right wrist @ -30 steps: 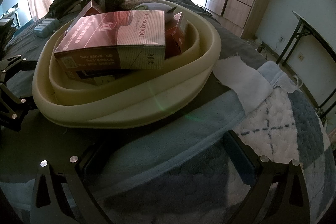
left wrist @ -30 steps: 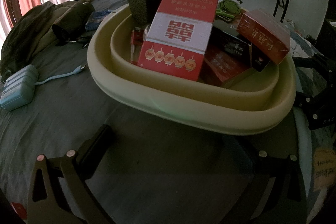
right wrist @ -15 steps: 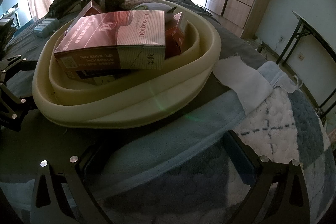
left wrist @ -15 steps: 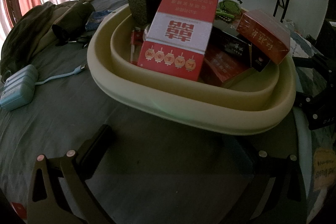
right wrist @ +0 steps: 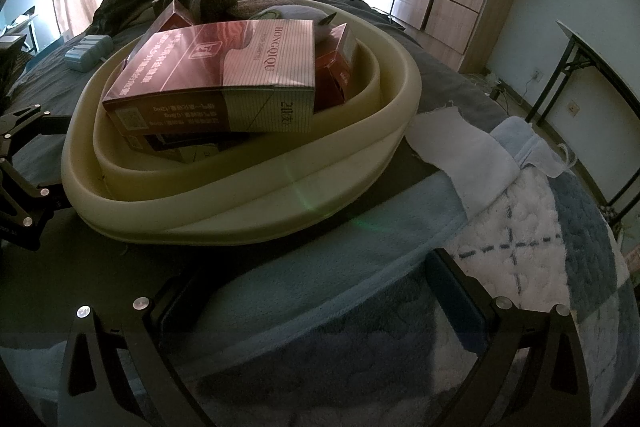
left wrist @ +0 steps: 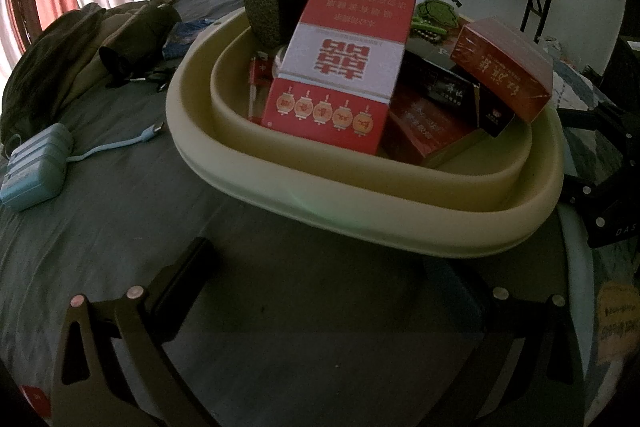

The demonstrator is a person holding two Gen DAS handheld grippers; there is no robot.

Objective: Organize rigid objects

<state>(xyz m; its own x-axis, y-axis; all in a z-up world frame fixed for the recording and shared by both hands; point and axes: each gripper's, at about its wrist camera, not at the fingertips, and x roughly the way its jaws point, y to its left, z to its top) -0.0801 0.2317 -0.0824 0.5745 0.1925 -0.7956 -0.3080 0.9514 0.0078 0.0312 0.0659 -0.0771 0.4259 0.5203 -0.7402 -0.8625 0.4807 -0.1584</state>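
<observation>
While nothing is shifting from a second ago, we are keeping both the left gripper (left wrist: 316, 307) and right gripper (right wrist: 320, 307) jaws wide open and empty short of the cream basin (left wrist: 400, 203), leaving its boxes (right wrist: 224, 87) untouched.

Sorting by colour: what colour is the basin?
Cream basin, clearest in the left wrist view.

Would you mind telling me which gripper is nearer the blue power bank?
Left. The blue power bank lies ahead-left of the left gripper; the right gripper sits across the basin from it.
</observation>
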